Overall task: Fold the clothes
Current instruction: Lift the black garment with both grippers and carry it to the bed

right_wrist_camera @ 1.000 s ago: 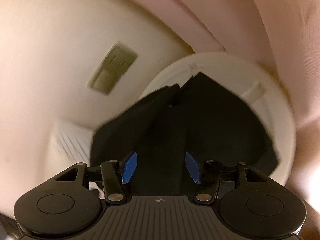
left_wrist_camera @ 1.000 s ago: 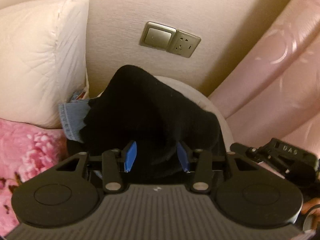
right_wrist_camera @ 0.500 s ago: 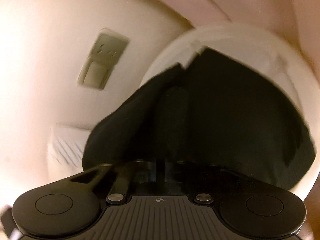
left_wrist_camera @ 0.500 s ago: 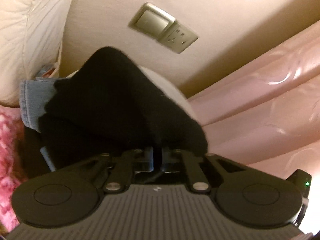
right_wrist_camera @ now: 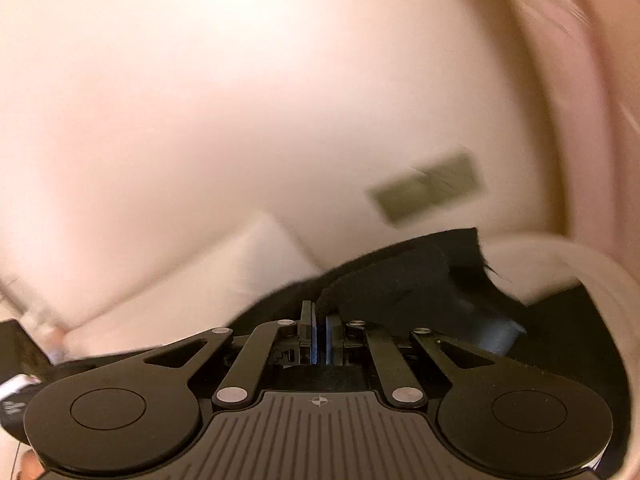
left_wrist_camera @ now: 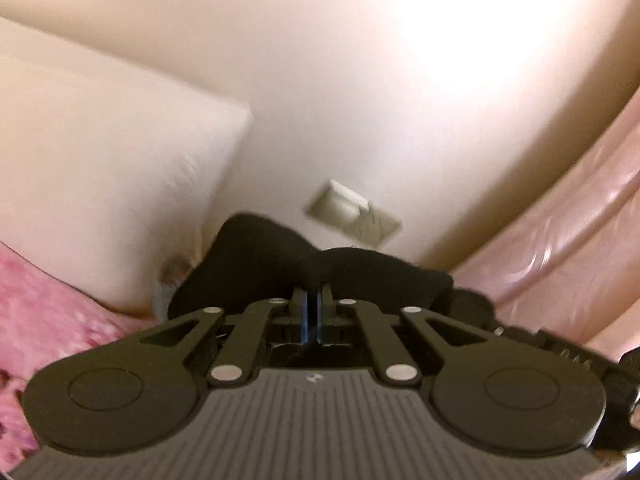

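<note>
A black garment (left_wrist_camera: 280, 260) bunches up just past my left gripper (left_wrist_camera: 312, 300), whose jaws are shut on its edge. The same black garment (right_wrist_camera: 400, 276) shows in the right wrist view, where my right gripper (right_wrist_camera: 320, 312) is also shut on a fold of it. Part of the cloth hangs into the white round basket (right_wrist_camera: 560, 256) at the right. Both views are tilted up toward the wall and blurred by motion.
A white pillow (left_wrist_camera: 100, 184) and a pink flowered blanket (left_wrist_camera: 48, 320) lie at the left. A wall switch and socket plate (left_wrist_camera: 352, 216) is on the beige wall (right_wrist_camera: 240, 100). A pink curtain (left_wrist_camera: 580, 220) hangs at the right.
Both grippers went from open over the black garment to shut on it, then lifted. The views swung up toward the wall and the basket dropped low in frame.
</note>
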`<state>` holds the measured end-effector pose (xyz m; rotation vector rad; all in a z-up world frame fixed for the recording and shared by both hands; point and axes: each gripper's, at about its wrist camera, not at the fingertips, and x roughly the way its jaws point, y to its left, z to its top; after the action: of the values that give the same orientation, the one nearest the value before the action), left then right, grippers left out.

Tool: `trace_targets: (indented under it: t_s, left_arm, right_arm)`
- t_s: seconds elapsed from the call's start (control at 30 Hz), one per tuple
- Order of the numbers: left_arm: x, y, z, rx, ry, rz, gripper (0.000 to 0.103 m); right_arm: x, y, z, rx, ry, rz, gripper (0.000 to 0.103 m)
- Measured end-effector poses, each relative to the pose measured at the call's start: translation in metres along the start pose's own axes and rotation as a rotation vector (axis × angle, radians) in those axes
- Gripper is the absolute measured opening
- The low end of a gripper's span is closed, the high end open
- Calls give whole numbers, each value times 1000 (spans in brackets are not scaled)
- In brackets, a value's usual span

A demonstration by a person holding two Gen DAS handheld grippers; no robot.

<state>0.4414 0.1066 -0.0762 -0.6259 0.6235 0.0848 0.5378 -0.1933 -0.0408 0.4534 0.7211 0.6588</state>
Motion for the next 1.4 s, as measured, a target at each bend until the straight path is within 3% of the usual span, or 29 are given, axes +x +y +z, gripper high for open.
trace_targets:
  t_s: [0.2,0.4,0.63,0.83,0.93,1.0,1.07,1.1,1.13,1.2,1.27,1.4]
  left_arm:
    - [-114,20,3,-30,-206,73,1]
    - [-256,54,-39,-136,-404,238,1]
    - [-447,72,-126,-255,-609,495,1]
    - [-612,48,-192,-282,-806,725,1]
    - [-684,37,-218,-316,-870,884,3]
    - [-715,45,-231,-396,-816,1025,11]
    - [-733,67,-242,-483,-649,1154,17]
    - [-737,76,-253,-536,-584,1213,16]
    - [-741,84,-265,-583,-525,1260,14]
    - [-750,94,-294,-641,-473,1258,14]
    - [-752,95,-322,-741,-453,1261,14]
    - [-741,78,-383,-887,-404,1290,14]
  right_arm:
    - [-16,78,6,-110,-83,238,3]
    - [-18,151,-14,-145,-68,440,3]
    - [-40,270,-98,-214,55,738,3]
    - [-97,388,-183,-241,144,1039,3]
    - [-131,450,-222,-242,177,1169,3]
    - [-153,489,-256,-263,203,1229,3]
    - [-155,530,-297,-412,328,1139,3]
    - [-154,551,-317,-496,398,1077,5]
    - [-150,568,-343,-572,507,1005,13]
    - [-146,580,-384,-657,685,948,16]
    - [-163,583,-415,-724,722,963,20]
    - [-192,560,-470,-1015,797,969,28]
